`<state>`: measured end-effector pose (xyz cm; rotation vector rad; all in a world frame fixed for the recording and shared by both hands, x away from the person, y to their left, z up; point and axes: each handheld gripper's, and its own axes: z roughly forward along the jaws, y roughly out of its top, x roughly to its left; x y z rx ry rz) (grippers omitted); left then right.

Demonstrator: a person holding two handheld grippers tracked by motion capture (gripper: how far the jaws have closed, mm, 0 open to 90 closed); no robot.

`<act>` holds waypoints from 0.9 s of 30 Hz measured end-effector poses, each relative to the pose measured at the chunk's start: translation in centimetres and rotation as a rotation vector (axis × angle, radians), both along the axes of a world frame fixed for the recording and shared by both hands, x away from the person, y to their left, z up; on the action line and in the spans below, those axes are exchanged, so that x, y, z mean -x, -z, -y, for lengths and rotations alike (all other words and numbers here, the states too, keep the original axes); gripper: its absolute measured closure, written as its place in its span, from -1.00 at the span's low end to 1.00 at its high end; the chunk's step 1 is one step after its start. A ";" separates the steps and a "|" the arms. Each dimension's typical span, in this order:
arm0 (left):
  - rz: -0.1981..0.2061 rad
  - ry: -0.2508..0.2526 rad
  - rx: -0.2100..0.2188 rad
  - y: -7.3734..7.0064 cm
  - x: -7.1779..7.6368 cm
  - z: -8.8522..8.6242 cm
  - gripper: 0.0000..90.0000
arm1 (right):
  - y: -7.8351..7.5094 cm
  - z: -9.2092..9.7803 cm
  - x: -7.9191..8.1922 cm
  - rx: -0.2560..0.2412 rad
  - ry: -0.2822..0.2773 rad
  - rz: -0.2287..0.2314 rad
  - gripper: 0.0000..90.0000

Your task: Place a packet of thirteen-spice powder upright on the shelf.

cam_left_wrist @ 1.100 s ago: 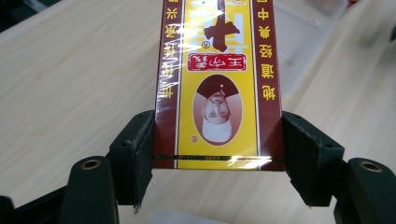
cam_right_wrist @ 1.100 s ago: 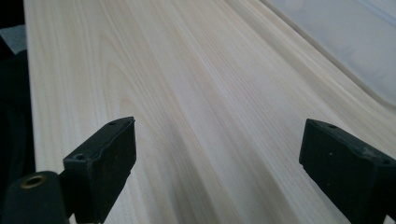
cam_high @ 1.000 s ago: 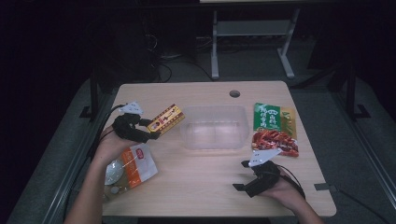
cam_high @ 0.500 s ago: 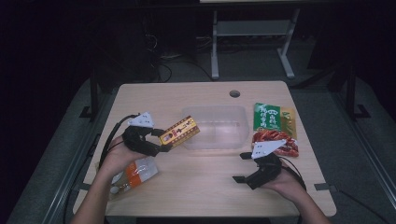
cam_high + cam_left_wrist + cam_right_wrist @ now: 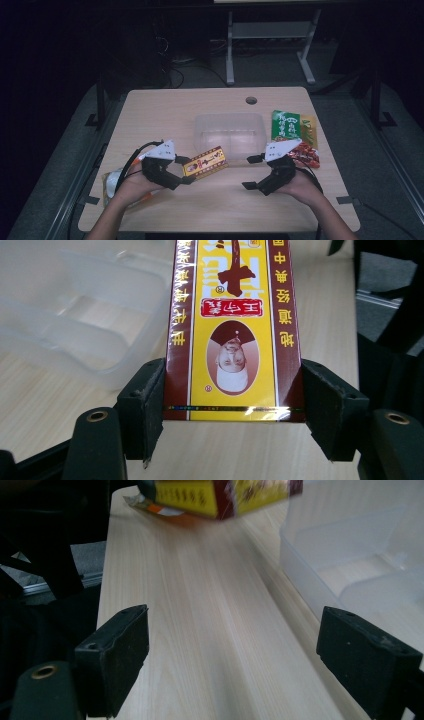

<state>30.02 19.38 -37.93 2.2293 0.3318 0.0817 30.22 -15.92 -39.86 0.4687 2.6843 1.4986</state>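
A yellow and maroon box (image 5: 205, 163) (image 5: 232, 330) with a small portrait printed on it is held above the table, just in front of the clear plastic container (image 5: 228, 133) (image 5: 75, 315). My left gripper (image 5: 186, 170) (image 5: 232, 410) is shut on the box's near end, one pad on each long side. My right gripper (image 5: 252, 172) (image 5: 230, 665) stands open low over the bare wood at the front right, nothing between its pads, with the container (image 5: 350, 545) at its right and the box (image 5: 220, 497) hanging ahead of it.
A green snack bag (image 5: 292, 126) and a red one (image 5: 306, 152) lie right of the container. An orange and white packet (image 5: 112, 182) lies under my left forearm near the table's left edge. A cable hole (image 5: 251, 100) sits at the back.
My left gripper has carried the box toward the front and right, from beside the container's left end to its front. The right gripper has shifted left and forward slightly, still open.
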 end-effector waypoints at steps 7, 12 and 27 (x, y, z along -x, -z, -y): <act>0.004 0.067 0.014 0.8 0.9 0.6 -0.29 | -0.9 -1.2 -0.2 -0.039 -0.097 0.014 -0.69; -0.002 0.107 0.019 1.2 1.5 1.3 -0.29 | -1.5 -2.1 -0.1 -0.045 -0.163 0.024 -0.69; -0.015 0.173 0.050 1.4 2.0 2.1 -0.29 | -1.1 -2.8 0.5 -0.023 -0.225 0.045 -0.49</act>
